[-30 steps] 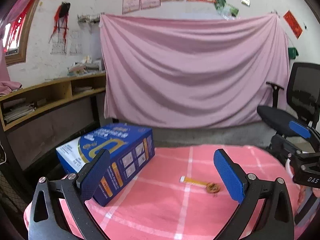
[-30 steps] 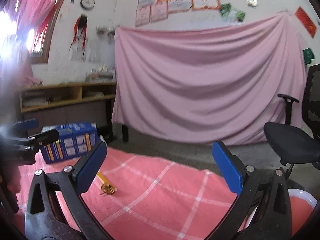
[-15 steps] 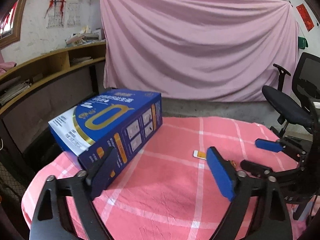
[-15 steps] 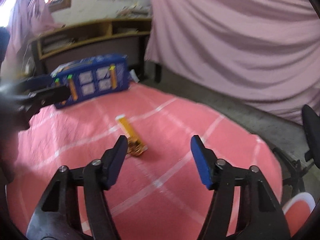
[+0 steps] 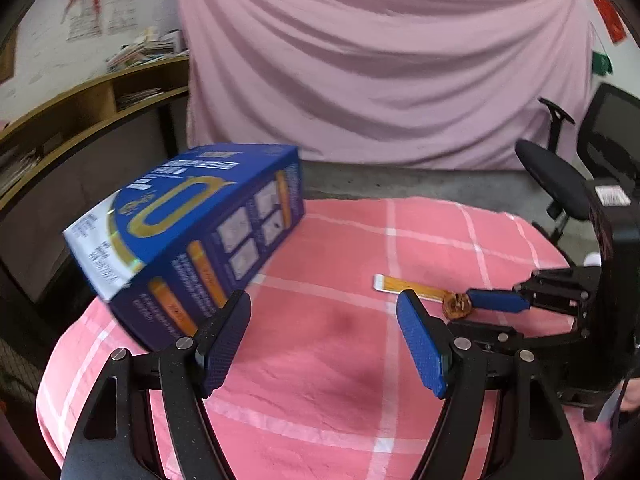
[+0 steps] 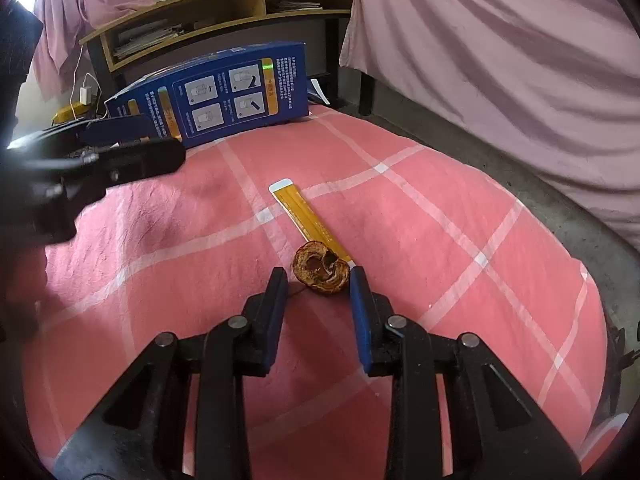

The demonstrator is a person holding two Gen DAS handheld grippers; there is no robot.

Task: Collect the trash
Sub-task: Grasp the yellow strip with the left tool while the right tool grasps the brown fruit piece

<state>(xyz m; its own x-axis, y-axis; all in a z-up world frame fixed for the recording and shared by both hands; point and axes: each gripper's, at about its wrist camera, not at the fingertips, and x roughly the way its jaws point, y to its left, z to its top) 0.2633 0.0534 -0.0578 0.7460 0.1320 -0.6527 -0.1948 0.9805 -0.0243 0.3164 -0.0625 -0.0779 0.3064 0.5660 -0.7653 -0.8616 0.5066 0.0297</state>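
Note:
A brown dried fruit peel (image 6: 320,271) lies on the pink checked tablecloth (image 6: 440,240), touching the end of a flat yellow wrapper strip (image 6: 306,216). My right gripper (image 6: 319,280) is open, low over the cloth, its fingertips on either side of the peel's near edge. In the left wrist view the peel (image 5: 457,305) and strip (image 5: 408,287) lie to the right, with the right gripper (image 5: 474,312) at the peel. My left gripper (image 5: 324,320) is open and empty above the cloth, beside a blue carton (image 5: 192,232).
The blue carton (image 6: 224,96) stands at the table's far left edge. A wooden shelf (image 6: 224,12) with papers runs behind it. A pink sheet (image 5: 380,64) hangs at the back. A black office chair (image 5: 580,160) stands at the right.
Both grippers have dropped and moved forward over the table. My right gripper has narrowed its opening and reached the peel. The left gripper has come closer to the carton.

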